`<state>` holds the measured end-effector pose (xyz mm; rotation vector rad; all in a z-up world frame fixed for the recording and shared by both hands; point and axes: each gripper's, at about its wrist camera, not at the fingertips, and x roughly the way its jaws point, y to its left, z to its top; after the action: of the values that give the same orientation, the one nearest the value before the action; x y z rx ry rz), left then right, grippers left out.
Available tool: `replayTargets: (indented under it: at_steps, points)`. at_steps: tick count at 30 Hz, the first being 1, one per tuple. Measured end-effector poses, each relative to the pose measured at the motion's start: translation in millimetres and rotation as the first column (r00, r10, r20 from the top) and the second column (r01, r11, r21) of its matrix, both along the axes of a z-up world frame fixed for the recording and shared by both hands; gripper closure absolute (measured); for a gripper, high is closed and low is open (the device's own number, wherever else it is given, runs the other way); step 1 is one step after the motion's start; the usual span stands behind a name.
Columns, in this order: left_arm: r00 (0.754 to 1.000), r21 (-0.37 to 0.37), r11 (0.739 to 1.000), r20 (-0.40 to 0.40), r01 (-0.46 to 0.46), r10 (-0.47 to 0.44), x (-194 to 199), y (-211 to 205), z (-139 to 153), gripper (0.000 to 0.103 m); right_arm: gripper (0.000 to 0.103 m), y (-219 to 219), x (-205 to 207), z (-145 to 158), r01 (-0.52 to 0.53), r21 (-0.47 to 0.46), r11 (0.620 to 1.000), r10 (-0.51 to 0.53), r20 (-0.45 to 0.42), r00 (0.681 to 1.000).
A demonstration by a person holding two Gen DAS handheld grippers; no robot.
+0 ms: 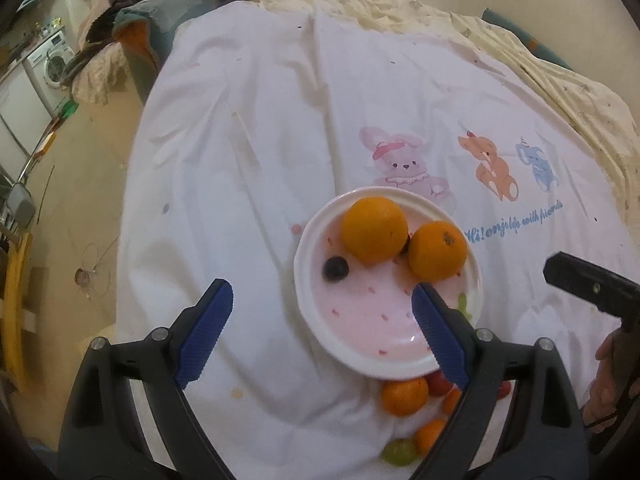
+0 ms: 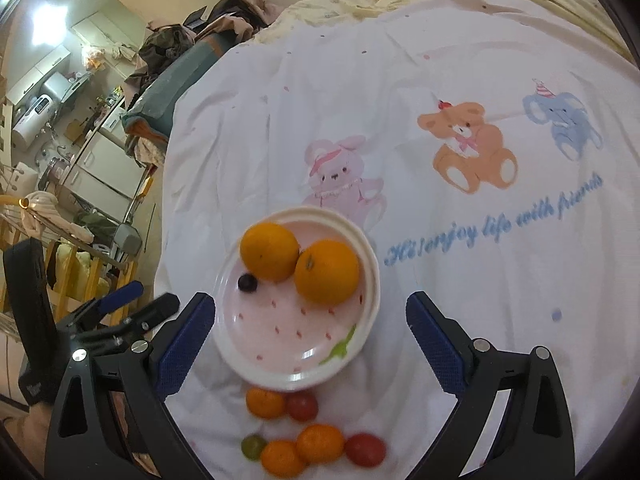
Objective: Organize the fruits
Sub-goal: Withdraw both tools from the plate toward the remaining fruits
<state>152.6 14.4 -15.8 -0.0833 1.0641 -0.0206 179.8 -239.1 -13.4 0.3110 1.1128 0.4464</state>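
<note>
A pink-and-white plate (image 1: 360, 320) (image 2: 280, 340) lies on a white bedspread. On it are two oranges (image 1: 374, 228) (image 1: 438, 250), touching each other, and one dark grape (image 1: 336, 268) (image 2: 247, 282). Several small fruits lie loose on the cloth just in front of the plate: little oranges (image 2: 265, 402), red tomatoes (image 2: 365, 449) and a green grape (image 2: 253, 446). My left gripper (image 1: 320, 292) hangs open above the plate's near left side, holding nothing. My right gripper (image 2: 311, 298) is open too, straddling the plate from above, and is empty.
The bedspread (image 2: 440, 80) carries cartoon animal prints and blue lettering. A cream quilt (image 1: 560, 92) is bunched at the far edge. The bed's left edge drops to a floor (image 1: 80, 184) with a washing machine (image 1: 50, 66) and clutter. A hand (image 1: 604, 392) shows at right.
</note>
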Motion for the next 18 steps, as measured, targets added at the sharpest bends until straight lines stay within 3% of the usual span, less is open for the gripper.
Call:
replayTargets:
  at_steps: [7,11,14,18]
  points:
    - [1.000,-0.064,0.998,-0.003,-0.012,0.012,-27.1,6.0,6.6,0.014,0.004,-13.2,-37.6,5.7,0.044,0.000,0.999,-0.044,0.003,0.999]
    - [1.000,-0.041,0.999,0.004,-0.022,0.022,-41.2,5.1,8.6,0.014,0.004,-21.1,-52.7,5.5,0.097,-0.027,0.995,-0.097,-0.015,0.995]
    - [0.999,-0.067,0.997,-0.023,-0.038,0.037,-47.7,7.7,6.0,0.014,0.004,-25.2,-61.1,7.1,0.113,-0.048,0.992,-0.114,-0.018,0.993]
    - [0.999,-0.053,0.998,-0.037,-0.040,0.038,-53.3,6.3,4.0,0.014,0.004,-39.1,-69.3,-1.9,0.168,-0.022,0.985,-0.170,-0.092,0.981]
